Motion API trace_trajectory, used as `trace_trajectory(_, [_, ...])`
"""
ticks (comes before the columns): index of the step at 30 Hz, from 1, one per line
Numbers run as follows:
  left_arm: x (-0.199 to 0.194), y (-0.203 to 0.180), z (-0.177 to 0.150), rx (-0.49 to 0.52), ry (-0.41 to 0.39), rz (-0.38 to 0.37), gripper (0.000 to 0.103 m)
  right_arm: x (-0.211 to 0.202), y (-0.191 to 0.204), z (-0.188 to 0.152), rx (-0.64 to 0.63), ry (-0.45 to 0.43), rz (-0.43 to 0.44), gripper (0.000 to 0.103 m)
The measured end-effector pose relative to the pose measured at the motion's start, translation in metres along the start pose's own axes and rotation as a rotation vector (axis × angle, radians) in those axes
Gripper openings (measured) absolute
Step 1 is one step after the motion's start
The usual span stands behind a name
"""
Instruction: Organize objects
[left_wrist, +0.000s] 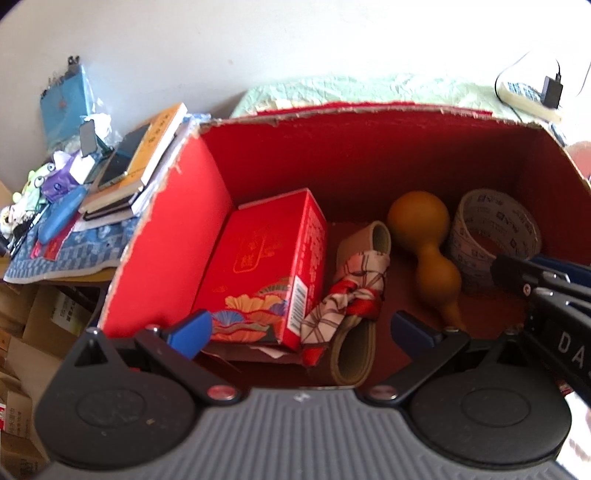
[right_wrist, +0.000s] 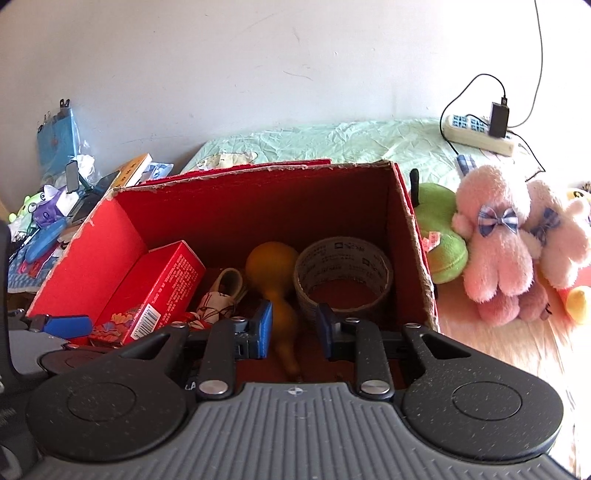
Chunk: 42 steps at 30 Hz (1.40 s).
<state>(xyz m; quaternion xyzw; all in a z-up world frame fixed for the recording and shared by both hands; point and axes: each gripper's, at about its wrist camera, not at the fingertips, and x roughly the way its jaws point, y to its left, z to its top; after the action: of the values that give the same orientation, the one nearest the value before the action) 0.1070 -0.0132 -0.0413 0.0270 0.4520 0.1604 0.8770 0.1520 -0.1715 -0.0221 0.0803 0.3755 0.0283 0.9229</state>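
An open red cardboard box (left_wrist: 354, 147) holds a red gift carton (left_wrist: 266, 266), a beige slipper with a patterned bow (left_wrist: 354, 291), a brown gourd (left_wrist: 424, 240) and a roll of printed tape (left_wrist: 495, 236). My left gripper (left_wrist: 303, 328) is open and empty, over the carton and slipper at the box's near edge. My right gripper (right_wrist: 295, 325) is partly open and empty, its pads on either side of the gourd's neck (right_wrist: 280, 306) without holding it. The box (right_wrist: 258, 199), carton (right_wrist: 155, 288) and tape (right_wrist: 343, 273) also show in the right wrist view.
A pink plush toy (right_wrist: 495, 236) and a green plush (right_wrist: 439, 236) lie right of the box on the bed. A power strip (right_wrist: 480, 133) with a charger lies behind. Left of the box, stacked books (left_wrist: 147, 158) and small clutter sit on a blue cloth.
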Motion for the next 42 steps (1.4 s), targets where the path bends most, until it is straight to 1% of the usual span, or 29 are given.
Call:
trace_trajectory(1, [0.000, 0.000, 0.000, 0.000, 0.000, 0.001, 0.103, -0.002, -0.001, 0.001, 0.002, 0.004, 0.006, 0.029])
trace_trajectory(3, [-0.002, -0.001, 0.002, -0.010, 0.017, 0.008, 0.097, -0.010, -0.001, 0.002, 0.004, 0.005, 0.009, 0.032])
trace_trajectory(5, [-0.009, -0.002, 0.006, -0.003, 0.037, 0.022, 0.096, -0.021, 0.001, 0.004, -0.025, 0.006, -0.005, 0.040])
trace_trajectory(6, [-0.013, -0.001, 0.007, -0.007, 0.046, 0.026, 0.097, -0.028, 0.002, 0.004, -0.043, 0.002, -0.015, 0.046])
trace_trajectory(7, [-0.018, 0.000, 0.008, -0.013, 0.047, 0.016, 0.098, -0.033, 0.002, 0.004, -0.056, -0.001, -0.016, 0.051])
trace_trajectory(9, [-0.028, 0.006, 0.009, -0.026, 0.055, -0.009, 0.099, -0.044, 0.000, 0.005, -0.072, -0.001, 0.002, 0.057])
trace_trajectory(12, [-0.045, 0.012, 0.009, -0.039, 0.050, -0.048, 0.102, -0.062, 0.002, 0.005, -0.114, -0.006, 0.022, 0.058])
trace_trajectory(15, [-0.063, 0.014, 0.004, -0.018, 0.030, -0.034, 0.103, -0.074, 0.007, 0.002, -0.150, 0.002, 0.022, 0.059])
trace_trajectory(17, [-0.076, 0.019, -0.003, -0.037, 0.001, -0.017, 0.103, -0.080, 0.008, -0.001, -0.147, 0.017, 0.045, 0.060])
trace_trajectory(18, [-0.081, 0.021, -0.007, -0.036, 0.003, -0.016, 0.103, -0.083, 0.009, -0.003, -0.142, 0.025, 0.053, 0.062])
trace_trajectory(21, [-0.083, 0.026, -0.016, -0.024, 0.043, -0.052, 0.103, -0.086, 0.012, -0.013, -0.136, 0.041, 0.053, 0.063])
trace_trajectory(23, [-0.077, 0.023, -0.025, -0.001, 0.072, -0.055, 0.103, -0.084, 0.013, -0.019, -0.124, 0.062, 0.052, 0.064])
trace_trajectory(25, [-0.068, 0.021, -0.032, 0.010, 0.122, -0.052, 0.103, -0.079, 0.016, -0.023, -0.111, 0.091, 0.053, 0.063])
trace_trajectory(28, [-0.055, 0.022, -0.039, 0.006, 0.188, -0.071, 0.103, -0.072, 0.017, -0.028, -0.088, 0.133, 0.068, 0.064])
trace_trajectory(30, [-0.049, 0.026, -0.044, 0.001, 0.217, -0.075, 0.103, -0.067, 0.018, -0.032, -0.077, 0.162, 0.056, 0.065])
trace_trajectory(35, [-0.041, 0.028, -0.051, 0.000, 0.253, -0.072, 0.103, -0.060, 0.018, -0.041, -0.056, 0.216, 0.032, 0.068])
trace_trajectory(39, [-0.033, 0.027, -0.053, 0.011, 0.292, -0.071, 0.103, -0.060, 0.020, -0.042, -0.056, 0.233, 0.010, 0.069])
trace_trajectory(42, [-0.035, 0.027, -0.051, 0.008, 0.290, -0.074, 0.103, -0.062, 0.019, -0.038, -0.045, 0.231, 0.008, 0.071])
